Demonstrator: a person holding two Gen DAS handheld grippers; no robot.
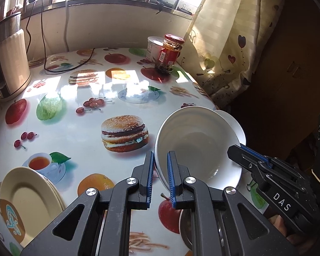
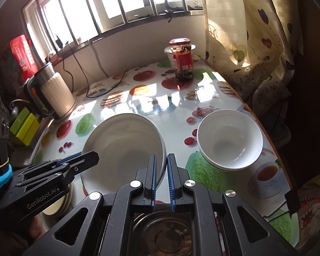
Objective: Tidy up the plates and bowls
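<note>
A large white bowl [image 1: 194, 143] hangs tilted above the table, held by both grippers. My left gripper [image 1: 160, 170] is shut on its near left rim; it shows in the right wrist view [image 2: 83, 160] on the bowl's left edge. My right gripper [image 2: 161, 170] is shut on the bowl's [image 2: 121, 147] right rim; it shows in the left wrist view [image 1: 243, 151]. A smaller white bowl [image 2: 230, 140] sits on the table at right, partly hidden behind the large one in the left wrist view [image 1: 236, 125]. Cream plates [image 1: 29, 198] are stacked at the near left.
The table [image 1: 78, 132] has a glossy food-print cover. A kettle [image 1: 8, 59] stands at the far left, with a cable [image 1: 59, 68] beside it. A red-lidded jar [image 1: 169, 53] and a white tub [image 1: 153, 47] stand at the back. A steel bowl [image 2: 166, 236] lies under my grippers. A curtain [image 2: 255, 49] hangs along the right edge.
</note>
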